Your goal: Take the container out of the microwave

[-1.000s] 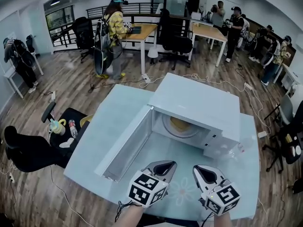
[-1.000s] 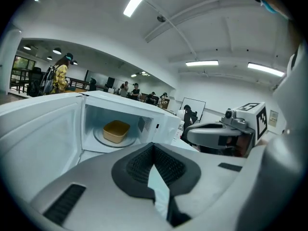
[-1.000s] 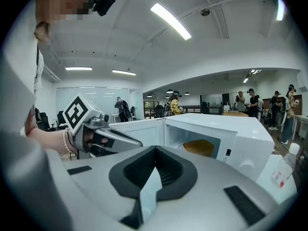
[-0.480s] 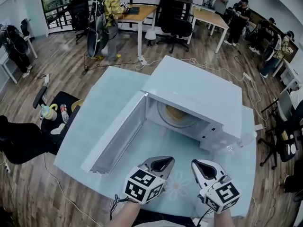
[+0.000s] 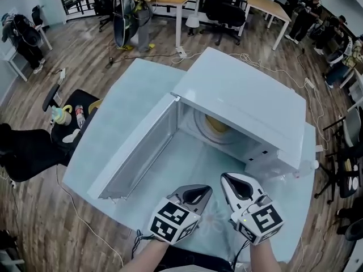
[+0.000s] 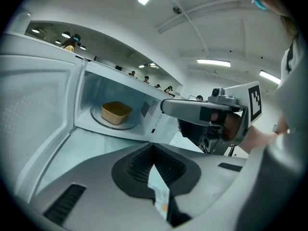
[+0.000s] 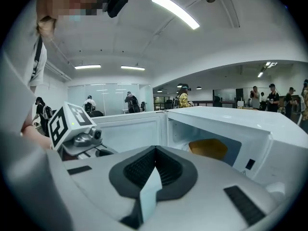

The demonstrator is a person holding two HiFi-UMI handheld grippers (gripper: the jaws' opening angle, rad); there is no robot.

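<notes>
The white microwave [image 5: 244,103] stands on the pale table [image 5: 122,109] with its door [image 5: 139,152] swung wide to the left. Inside, a yellow container [image 5: 217,124] sits on the turntable; it also shows as the container [image 6: 116,112] in the left gripper view and the container [image 7: 209,148] in the right gripper view. My left gripper [image 5: 195,192] and right gripper [image 5: 235,181] hover side by side over the table in front of the opening, well short of the container. Both are shut with nothing in them.
A black chair [image 5: 74,132] with bottles stands to the left of the table. Cables lie across the wooden floor [image 5: 91,72]. Desks, office chairs and several people are at the back of the room.
The right gripper has moved forward toward the microwave opening. The left gripper has sunk a little. The head view has come closer over the microwave.
</notes>
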